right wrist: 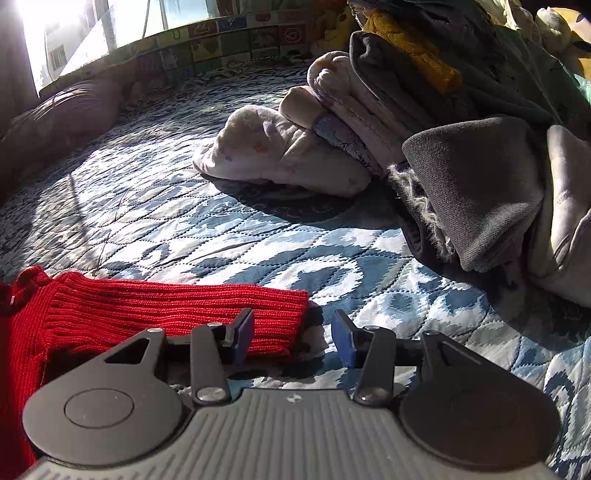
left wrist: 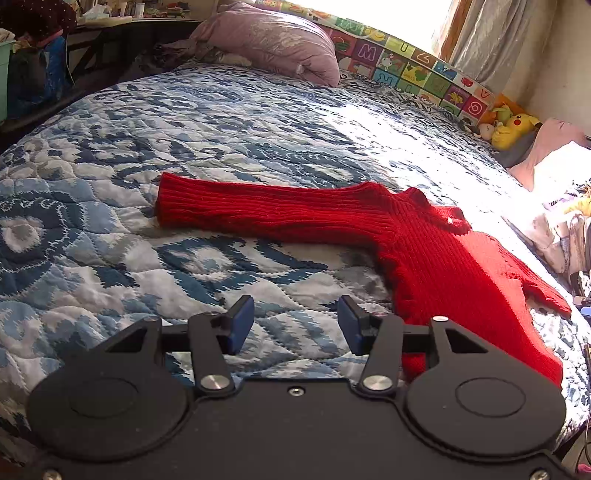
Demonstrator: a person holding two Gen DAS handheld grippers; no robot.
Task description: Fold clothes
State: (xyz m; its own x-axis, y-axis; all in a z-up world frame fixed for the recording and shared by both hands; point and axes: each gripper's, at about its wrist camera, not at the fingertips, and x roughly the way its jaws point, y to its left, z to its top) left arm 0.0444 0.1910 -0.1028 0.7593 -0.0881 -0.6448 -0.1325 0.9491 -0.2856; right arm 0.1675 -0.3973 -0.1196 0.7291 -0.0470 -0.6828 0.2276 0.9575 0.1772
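The red sweater (right wrist: 110, 314) lies flat on the bed (right wrist: 258, 236), its sleeve running crosswise with the cuff just ahead of the released, empty right tool (right wrist: 291, 338), nearer than the released left tool (left wrist: 295, 325).

Sunlight is streaming in from the far window (right wrist: 110, 22), blowing out to white glare and washing out the quilt (left wrist: 388, 122) on the right. Fisheye distortion is bending the edges. The clothes pile (right wrist: 461, 147) is casting a dark shadow leftward.

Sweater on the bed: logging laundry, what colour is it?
Solid red sweater, ribbed knit; clearest in the left wrist view.
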